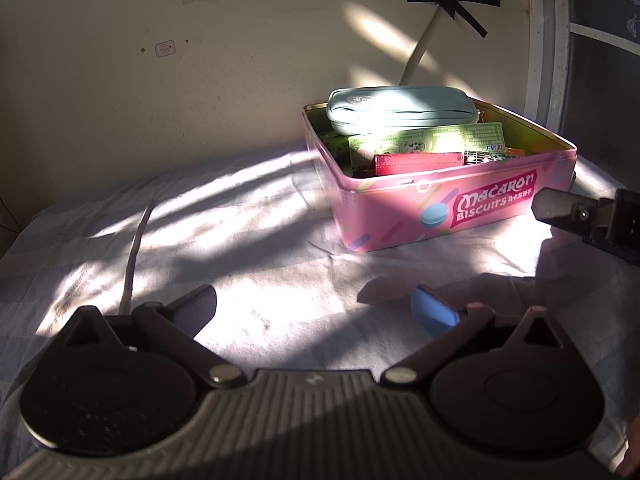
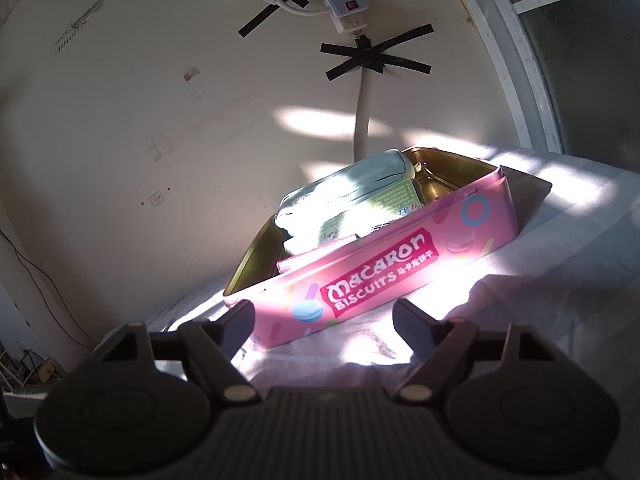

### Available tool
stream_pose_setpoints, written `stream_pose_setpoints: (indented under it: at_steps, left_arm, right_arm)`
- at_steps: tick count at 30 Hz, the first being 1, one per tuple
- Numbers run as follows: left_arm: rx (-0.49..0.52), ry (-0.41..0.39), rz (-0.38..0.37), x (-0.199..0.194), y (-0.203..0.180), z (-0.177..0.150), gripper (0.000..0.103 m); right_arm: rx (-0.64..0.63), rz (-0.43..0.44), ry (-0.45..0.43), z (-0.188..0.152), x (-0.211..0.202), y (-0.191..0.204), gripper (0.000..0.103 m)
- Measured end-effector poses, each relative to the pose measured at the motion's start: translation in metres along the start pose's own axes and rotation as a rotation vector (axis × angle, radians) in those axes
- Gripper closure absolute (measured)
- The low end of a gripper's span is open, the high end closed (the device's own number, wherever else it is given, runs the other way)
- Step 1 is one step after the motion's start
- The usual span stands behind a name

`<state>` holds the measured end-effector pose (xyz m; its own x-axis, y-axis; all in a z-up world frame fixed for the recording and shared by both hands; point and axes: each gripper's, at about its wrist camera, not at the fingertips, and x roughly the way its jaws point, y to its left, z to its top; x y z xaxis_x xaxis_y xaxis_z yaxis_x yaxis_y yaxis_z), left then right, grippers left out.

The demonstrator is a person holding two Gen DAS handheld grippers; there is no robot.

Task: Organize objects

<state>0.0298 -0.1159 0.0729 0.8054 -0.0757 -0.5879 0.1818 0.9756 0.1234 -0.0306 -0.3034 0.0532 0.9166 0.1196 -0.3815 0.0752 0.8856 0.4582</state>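
Note:
A pink "Macaron Biscuits" tin (image 1: 400, 216) stands open on a white cloth. It holds a pale green zip pouch (image 1: 400, 110), a green printed packet (image 1: 424, 140) and a red case (image 1: 416, 163). My left gripper (image 1: 314, 310) is open and empty, low over the cloth, in front and left of the tin. My right gripper (image 2: 322, 322) is open and empty, close to the tin's (image 2: 400, 268) front wall. The pouch (image 2: 352, 188) and packet (image 2: 376, 208) show inside. The right gripper's finger also shows in the left wrist view (image 1: 560, 208), beside the tin's right corner.
The white cloth (image 1: 240, 232) covers the surface and is rumpled at the right (image 2: 540, 300). A beige wall (image 1: 160, 100) stands close behind the tin. A white cable (image 1: 416, 56) taped with black tape runs up it to a power strip (image 2: 340, 0). A thin white cord (image 1: 134, 256) lies at the left.

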Motion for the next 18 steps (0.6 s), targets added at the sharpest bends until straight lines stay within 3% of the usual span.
stream_pose_setpoints:
  at_steps: [18]
  left_arm:
    - [-0.018,0.042,0.020,-0.0001,-0.0001,-0.0062,0.000]
  right_arm:
    - [0.004,-0.003,-0.003,-0.0021,-0.0010,0.0027,0.021]
